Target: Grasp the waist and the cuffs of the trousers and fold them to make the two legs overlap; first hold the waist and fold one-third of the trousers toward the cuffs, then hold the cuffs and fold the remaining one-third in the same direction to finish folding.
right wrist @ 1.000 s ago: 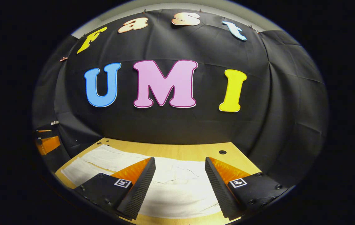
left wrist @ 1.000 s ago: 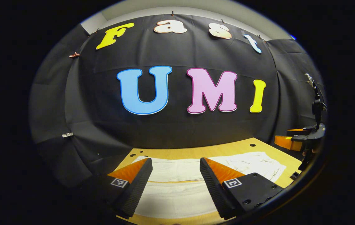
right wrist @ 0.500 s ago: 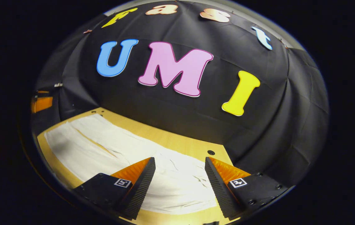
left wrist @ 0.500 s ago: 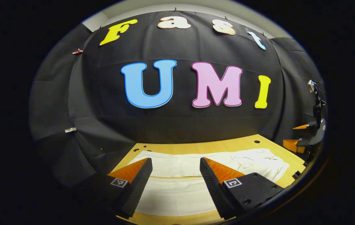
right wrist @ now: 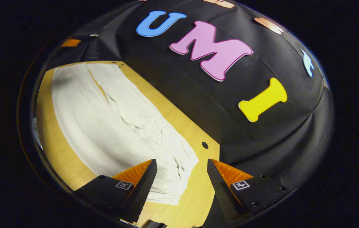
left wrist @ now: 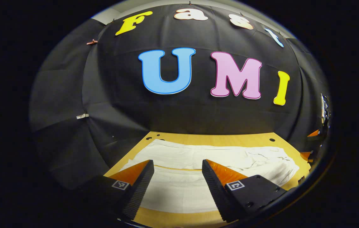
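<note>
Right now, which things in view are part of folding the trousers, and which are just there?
For the job:
- white trousers, spread flat, the legs still side by side
- left gripper, open above them
- right gripper, open over one end of the trousers

Just there:
- wooden table under the trousers
- black cloth wall
</note>
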The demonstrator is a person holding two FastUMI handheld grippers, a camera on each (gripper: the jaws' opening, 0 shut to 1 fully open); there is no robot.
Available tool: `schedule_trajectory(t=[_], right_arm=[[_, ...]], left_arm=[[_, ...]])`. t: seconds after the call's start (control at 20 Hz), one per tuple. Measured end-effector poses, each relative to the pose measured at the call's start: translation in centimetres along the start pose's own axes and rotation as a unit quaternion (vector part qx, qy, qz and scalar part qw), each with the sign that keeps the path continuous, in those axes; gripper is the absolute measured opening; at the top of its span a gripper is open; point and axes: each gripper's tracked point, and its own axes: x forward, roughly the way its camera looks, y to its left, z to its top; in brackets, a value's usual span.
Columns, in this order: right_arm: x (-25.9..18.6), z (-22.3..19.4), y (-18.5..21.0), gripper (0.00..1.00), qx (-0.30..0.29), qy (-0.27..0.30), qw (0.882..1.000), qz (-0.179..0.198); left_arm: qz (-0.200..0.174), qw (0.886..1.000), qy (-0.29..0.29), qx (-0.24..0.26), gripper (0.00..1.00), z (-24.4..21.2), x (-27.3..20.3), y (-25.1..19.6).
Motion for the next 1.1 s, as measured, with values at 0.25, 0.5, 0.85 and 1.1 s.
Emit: schedule_trajectory(t=[0.25,0.5,0.85,1.1], right_arm=[[0.8,-7.4,1.7,0.98,-0.047,0.075,0.994,0.063],[0.9,-11.7,2.4,0.98,-0.088,0.104,0.984,0.113],[1.4,-17.4,3.1,0.98,-0.172,0.144,0.961,0.161],[3.1,-18.6,4.5,0.98,-0.225,0.148,0.945,0.184]], left_arm=[[0.024,1.000,0.016,0.010,0.92,-1.7,-0.6,0.6],[0.028,0.999,0.033,0.021,0.95,-2.6,-1.2,-0.4],[0.023,0.998,0.047,0.033,0.92,-3.5,-1.5,-2.0],[0.023,0.998,0.051,0.042,0.98,-3.2,-1.4,-2.4]])
